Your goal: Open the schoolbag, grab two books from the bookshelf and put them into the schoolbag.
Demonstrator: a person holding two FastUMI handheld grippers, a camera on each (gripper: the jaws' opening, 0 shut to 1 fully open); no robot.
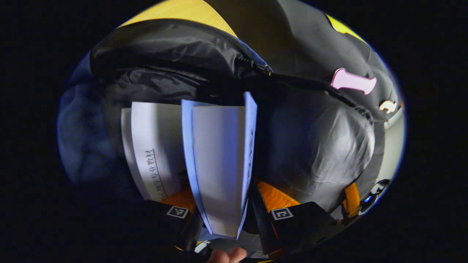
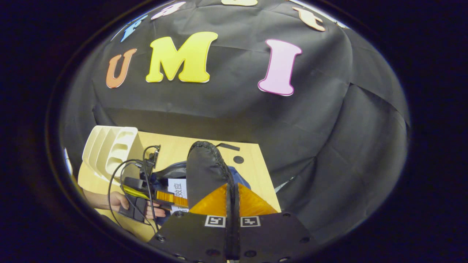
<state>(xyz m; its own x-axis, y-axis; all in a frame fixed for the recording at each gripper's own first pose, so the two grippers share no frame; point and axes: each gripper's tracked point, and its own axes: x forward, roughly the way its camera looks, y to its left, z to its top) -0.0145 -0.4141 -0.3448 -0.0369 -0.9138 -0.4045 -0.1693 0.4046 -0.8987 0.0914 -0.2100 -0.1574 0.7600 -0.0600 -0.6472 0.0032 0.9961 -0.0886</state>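
I am clamping the left gripper on the second book, half inside the schoolbag. The right gripper is pinching the bag flap up; I should lower the book straight beside the first book.

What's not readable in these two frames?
- Left gripper view: lower end of the held book is cut off between the left gripper fingers; bag interior beyond it is too dark.
- Left gripper view: second book is partly covered by the held one.
- Right gripper view: the bag flap pinched in the right gripper hides the schoolbag opening.
- Bookshelf: contents unclear, too small.
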